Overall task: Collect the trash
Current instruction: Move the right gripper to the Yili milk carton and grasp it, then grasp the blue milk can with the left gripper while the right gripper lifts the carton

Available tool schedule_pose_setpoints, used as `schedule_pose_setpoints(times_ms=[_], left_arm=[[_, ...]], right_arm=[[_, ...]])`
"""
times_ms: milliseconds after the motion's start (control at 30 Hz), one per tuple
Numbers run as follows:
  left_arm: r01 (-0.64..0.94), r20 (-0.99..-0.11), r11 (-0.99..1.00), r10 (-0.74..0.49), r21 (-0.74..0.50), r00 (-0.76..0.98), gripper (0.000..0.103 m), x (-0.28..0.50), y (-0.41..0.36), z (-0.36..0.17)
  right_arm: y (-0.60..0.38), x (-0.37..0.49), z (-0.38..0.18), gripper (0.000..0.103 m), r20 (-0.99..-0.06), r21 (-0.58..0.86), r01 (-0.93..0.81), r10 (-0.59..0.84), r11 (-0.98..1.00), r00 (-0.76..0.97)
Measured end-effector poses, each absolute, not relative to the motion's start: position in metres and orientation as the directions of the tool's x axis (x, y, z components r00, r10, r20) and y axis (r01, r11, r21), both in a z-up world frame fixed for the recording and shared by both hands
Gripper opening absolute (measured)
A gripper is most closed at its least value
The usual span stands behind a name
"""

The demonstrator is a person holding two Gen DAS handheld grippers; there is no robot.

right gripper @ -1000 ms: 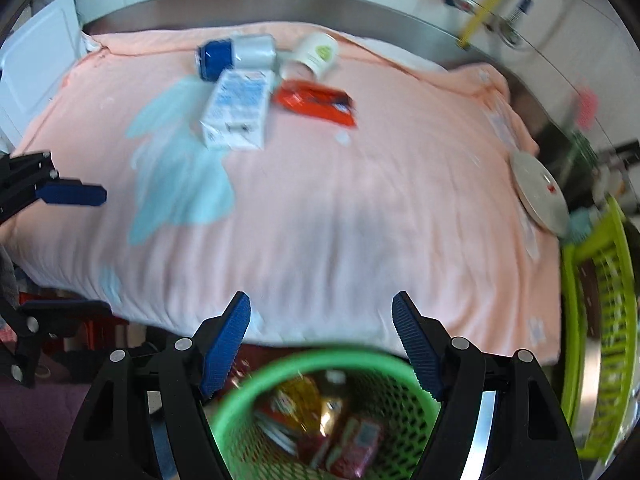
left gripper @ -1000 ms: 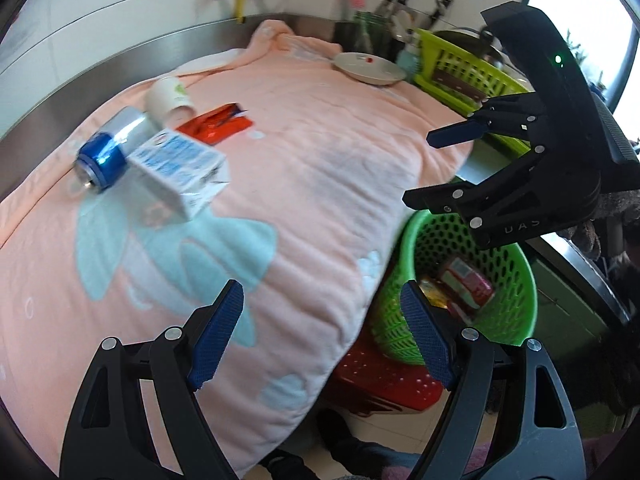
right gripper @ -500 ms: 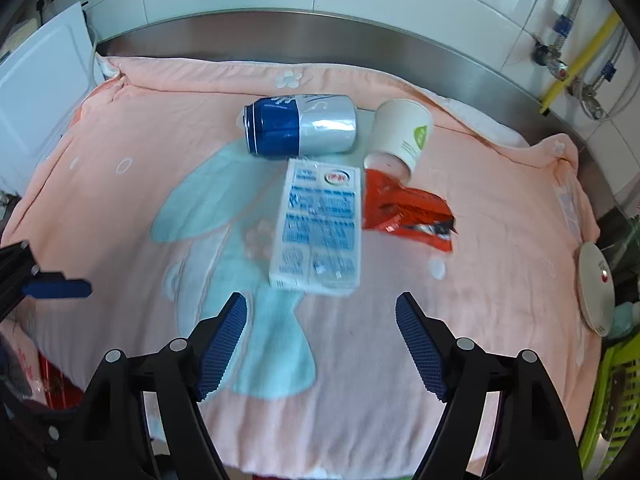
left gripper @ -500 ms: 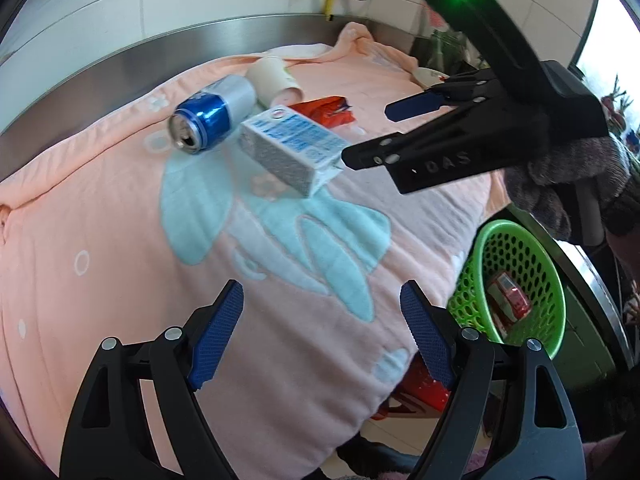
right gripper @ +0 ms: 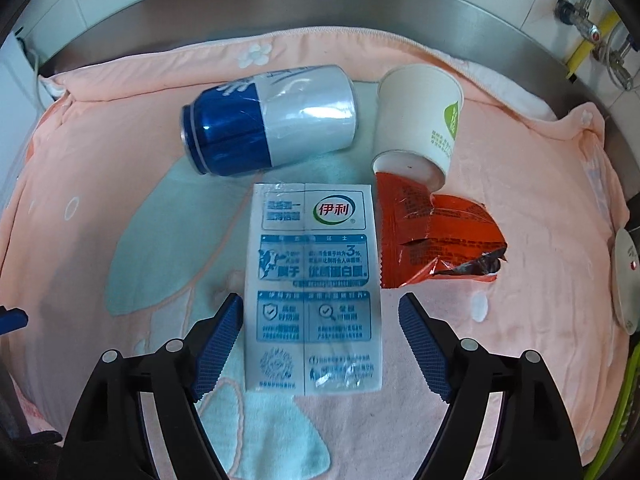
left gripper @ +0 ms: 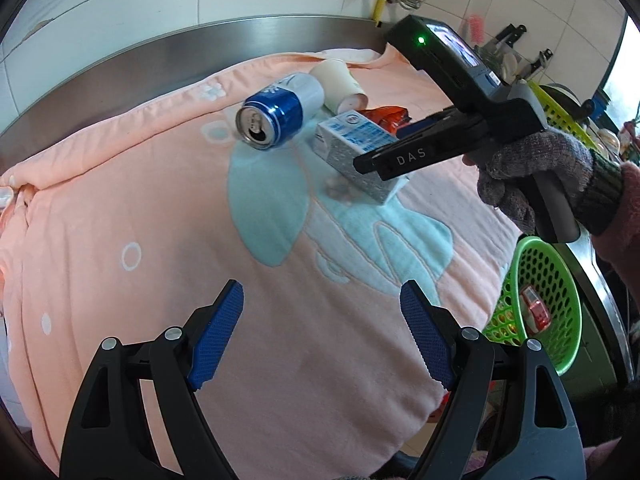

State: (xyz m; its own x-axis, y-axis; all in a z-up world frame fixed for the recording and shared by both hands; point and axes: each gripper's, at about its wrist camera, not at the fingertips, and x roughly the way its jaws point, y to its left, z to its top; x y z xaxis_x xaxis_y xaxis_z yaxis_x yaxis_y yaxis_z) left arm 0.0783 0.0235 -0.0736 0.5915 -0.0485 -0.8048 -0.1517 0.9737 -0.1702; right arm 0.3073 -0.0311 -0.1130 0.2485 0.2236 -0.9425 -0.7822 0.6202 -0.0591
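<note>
Four pieces of trash lie together on a pink towel [right gripper: 520, 340]: a white-and-blue milk carton [right gripper: 314, 280], a blue-and-silver can [right gripper: 272, 120] on its side, a tipped paper cup [right gripper: 420, 116] and a torn red wrapper [right gripper: 436, 236]. My right gripper [right gripper: 320, 304] points steeply down over the carton's near end. Its jaws are opening, the carton lies between them, and the pads stand clear of it. My left gripper [left gripper: 320, 296] is open and empty over bare towel, short of the can [left gripper: 280, 110]. The green basket [left gripper: 536, 304] with trash inside sits low at the right.
A steel counter rim [right gripper: 320, 4] and tiled wall run behind the towel. A white plate [right gripper: 626, 280] lies at the towel's right end. A yellow-green dish rack [left gripper: 560, 108] stands beyond it. A gloved hand [left gripper: 532, 176] holds the right gripper.
Both grippers swung away from the green basket and over the towel. The right one came down close over the milk carton with its jaws a little wider. The left stayed open.
</note>
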Motion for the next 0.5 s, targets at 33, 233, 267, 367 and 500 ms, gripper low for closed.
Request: schedule_pose_setpoints(times_ms=[33,233,267,367,500], left_arm=[[-0.155,-0.806,0.974,-0.044,-0.167,0.591,0.080,0.080,0.027,-0.074],[-0.175,-0.800,0.976,0.002,-0.129,0.599,0.080,0.098,0.049,-0.068],[-0.179,-0.798,0.976,0.007,-0.126,0.602,0.080,0.103,0.053,-0.067],[-0.185,-0.791,0.978,0.035,-0.100,0.611,0.080,0.119,0.062,-0.063],[-0.196,-0.786,0.979,0.072,-0.063,0.614,0.080,0.144,0.070,-0.061]], right_arm=[[-0.030,0.309,-0.115,0.077,-0.944,-0.051,-0.779,0.224,0.625,0.242],[-0.022,0.316,-0.126,0.070,-0.951,-0.023,-0.762,0.221,0.647,0.217],[-0.023,0.316,-0.127,0.065,-0.951,-0.017,-0.761,0.224,0.648,0.212],[-0.024,0.314,-0.125,0.062,-0.951,0.000,-0.759,0.235,0.651,0.202],[-0.032,0.306,-0.118,0.062,-0.944,0.010,-0.763,0.258,0.646,0.206]])
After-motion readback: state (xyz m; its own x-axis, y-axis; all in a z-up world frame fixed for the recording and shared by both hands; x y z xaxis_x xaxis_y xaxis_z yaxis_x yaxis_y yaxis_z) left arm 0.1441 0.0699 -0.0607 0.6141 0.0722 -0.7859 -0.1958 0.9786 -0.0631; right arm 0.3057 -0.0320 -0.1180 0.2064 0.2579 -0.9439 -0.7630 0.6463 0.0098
